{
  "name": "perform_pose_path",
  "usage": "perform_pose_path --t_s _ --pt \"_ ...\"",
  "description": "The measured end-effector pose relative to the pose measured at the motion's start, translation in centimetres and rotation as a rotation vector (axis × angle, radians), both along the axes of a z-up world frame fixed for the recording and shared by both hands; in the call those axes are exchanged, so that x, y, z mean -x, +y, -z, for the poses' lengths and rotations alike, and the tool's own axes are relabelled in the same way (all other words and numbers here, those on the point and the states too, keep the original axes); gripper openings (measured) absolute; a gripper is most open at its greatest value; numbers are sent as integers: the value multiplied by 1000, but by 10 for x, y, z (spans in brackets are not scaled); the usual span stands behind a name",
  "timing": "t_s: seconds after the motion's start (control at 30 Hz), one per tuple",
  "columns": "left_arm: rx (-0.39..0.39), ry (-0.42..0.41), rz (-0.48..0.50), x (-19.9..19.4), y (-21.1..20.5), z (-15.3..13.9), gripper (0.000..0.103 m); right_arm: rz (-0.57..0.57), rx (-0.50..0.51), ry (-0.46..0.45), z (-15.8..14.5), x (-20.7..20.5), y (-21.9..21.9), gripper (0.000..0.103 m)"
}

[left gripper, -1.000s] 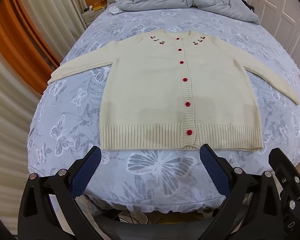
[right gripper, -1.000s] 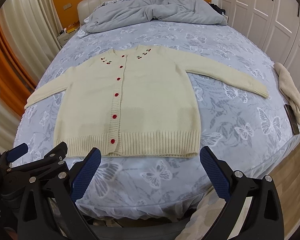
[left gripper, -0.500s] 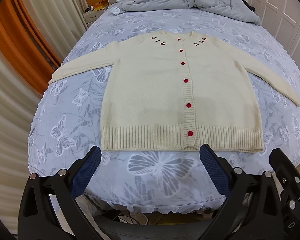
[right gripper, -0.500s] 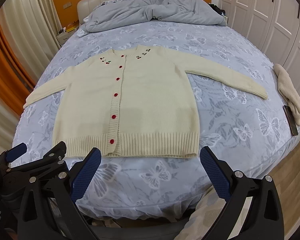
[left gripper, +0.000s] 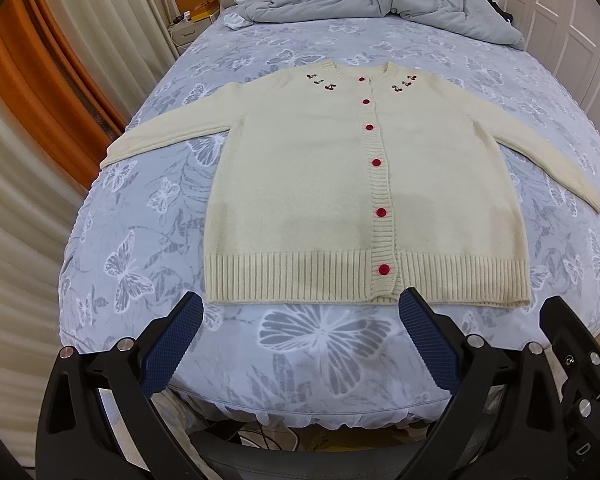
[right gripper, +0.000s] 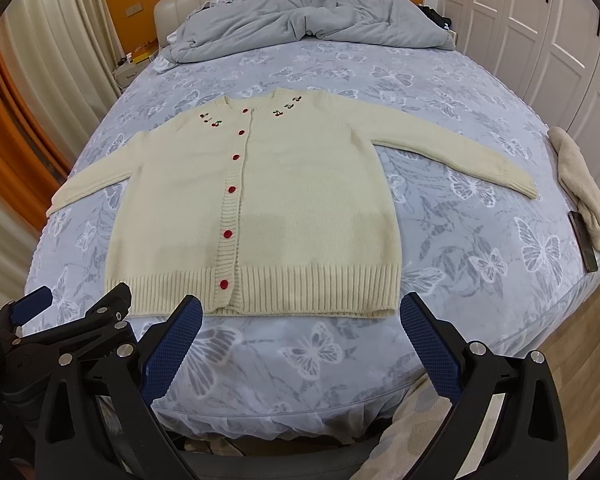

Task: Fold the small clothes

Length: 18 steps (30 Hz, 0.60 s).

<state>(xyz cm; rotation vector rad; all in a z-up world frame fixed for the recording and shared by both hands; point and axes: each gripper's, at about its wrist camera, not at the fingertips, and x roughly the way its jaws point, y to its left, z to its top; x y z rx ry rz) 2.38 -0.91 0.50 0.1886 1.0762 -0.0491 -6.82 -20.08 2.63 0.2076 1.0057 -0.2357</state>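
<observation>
A cream knitted cardigan (left gripper: 308, 184) (right gripper: 300, 200) with red buttons and small cherry embroidery at the neck lies flat and face up on the bed, both sleeves spread out to the sides. Its ribbed hem (left gripper: 300, 280) faces me. My left gripper (left gripper: 300, 312) hovers just short of the hem, open, with nothing between its blue pads. My right gripper (right gripper: 300, 314) is likewise open and empty near the hem. The left gripper's body shows at the lower left of the right wrist view.
The bed (right gripper: 480, 240) has a blue butterfly-print sheet. A rumpled grey duvet (right gripper: 308, 16) lies at the headboard end. A beige cloth (right gripper: 580, 184) and a dark flat object (right gripper: 584, 244) sit at the bed's right edge. Curtains hang left, white wardrobe doors right.
Both grippers have edged slightly forward towards the hem, so the cardigan sits a little lower in view. Neither gripper has changed its opening.
</observation>
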Motion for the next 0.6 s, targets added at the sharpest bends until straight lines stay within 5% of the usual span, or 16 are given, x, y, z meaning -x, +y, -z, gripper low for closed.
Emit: perform_pose_path --t_s 0.6 --pt "-22 10 -30 -9 0 3 96 -12 11 13 4 -10 7 98"
